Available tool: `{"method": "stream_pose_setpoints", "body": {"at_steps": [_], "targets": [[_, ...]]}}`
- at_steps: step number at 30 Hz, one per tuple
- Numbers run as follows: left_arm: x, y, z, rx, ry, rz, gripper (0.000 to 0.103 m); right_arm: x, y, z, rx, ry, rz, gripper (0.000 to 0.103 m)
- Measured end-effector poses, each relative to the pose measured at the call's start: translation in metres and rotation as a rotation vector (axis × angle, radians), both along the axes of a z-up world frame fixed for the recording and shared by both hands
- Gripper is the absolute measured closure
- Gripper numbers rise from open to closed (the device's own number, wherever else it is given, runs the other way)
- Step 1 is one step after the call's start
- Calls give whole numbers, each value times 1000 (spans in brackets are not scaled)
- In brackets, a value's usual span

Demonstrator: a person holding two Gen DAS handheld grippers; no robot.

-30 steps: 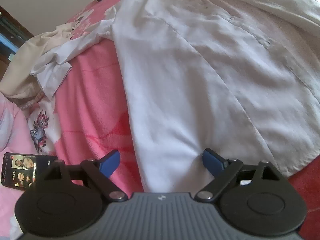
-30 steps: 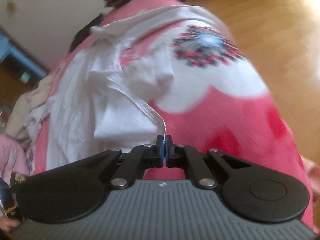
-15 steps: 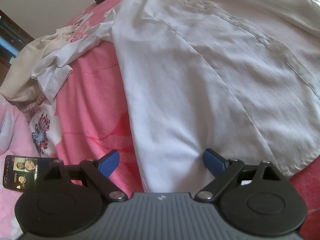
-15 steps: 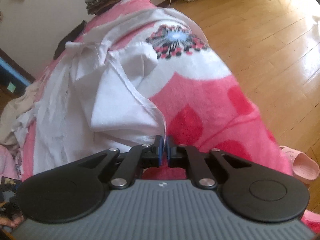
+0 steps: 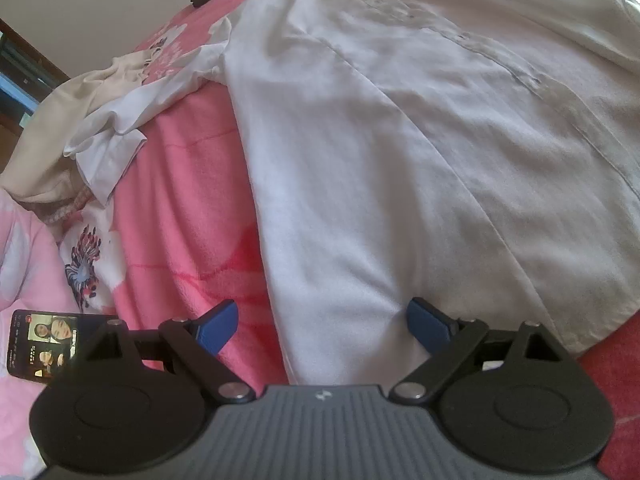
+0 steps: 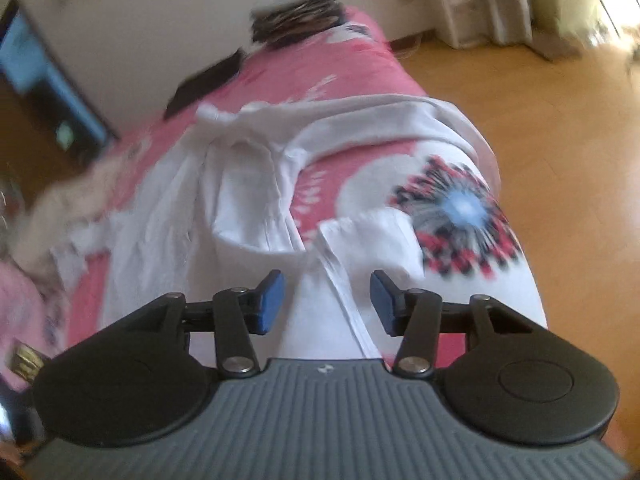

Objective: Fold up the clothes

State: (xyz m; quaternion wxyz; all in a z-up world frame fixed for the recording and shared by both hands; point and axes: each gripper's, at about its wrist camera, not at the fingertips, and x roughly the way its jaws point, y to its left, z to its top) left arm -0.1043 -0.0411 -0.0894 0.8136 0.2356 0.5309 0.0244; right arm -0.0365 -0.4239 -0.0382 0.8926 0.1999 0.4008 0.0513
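A white button-up shirt [image 5: 400, 152] lies spread on a pink flowered blanket [image 5: 184, 208]. My left gripper [image 5: 322, 322] hangs open just above the shirt's lower hem, its blue pads clear of the cloth. One sleeve [image 5: 120, 136] trails off to the left. In the blurred right wrist view the same shirt [image 6: 248, 200] lies bunched along the bed, with a folded edge [image 6: 344, 276] running between my right gripper's [image 6: 326, 300] blue fingers. Its jaws are opening and the pads do not touch the cloth.
A beige garment [image 5: 48, 132] lies crumpled at the left of the bed. A phone [image 5: 44, 344] with a lit screen rests on the blanket by my left gripper. A dark stack [image 6: 296, 12] sits at the bed's far end. Wooden floor [image 6: 560, 120] lies to the right.
My right gripper has let go of the shirt's edge, its jaws have parted, and it has lifted and pulled back. The left gripper has stayed put and open.
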Motion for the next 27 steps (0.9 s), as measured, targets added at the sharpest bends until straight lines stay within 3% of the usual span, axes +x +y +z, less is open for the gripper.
{"method": "stream_pose_setpoints", "body": {"at_steps": [4,5,6,7,11,14,16,18,21,27], "targets": [[1,-1,-1,4,0,-2,11,44,16,-14,-121,50,43,62],[1,-2,-1,2,2,1,11,46,17,-17,-119,67,42,91],[1,-2,-1,-2,3,3,10,47,17,-19,-116,84,39,103],[1,-1,-1,-5,5,5,10,48,17,-22,-113,100,37,103],[2,0,-1,-15,8,12,9,13,21,15,22,-94,89,103],[3,1,-1,-21,8,16,9,-22,61,44,34,-261,366,103],[3,3,-1,-26,8,19,9,-44,100,47,-53,-284,617,103],[2,4,0,-31,7,22,9,-65,134,36,-112,-246,818,103],[1,7,1,-41,8,28,9,-89,164,10,-234,-177,1001,103],[2,13,2,-67,13,45,9,-105,167,-3,-302,-113,1104,103]]}}
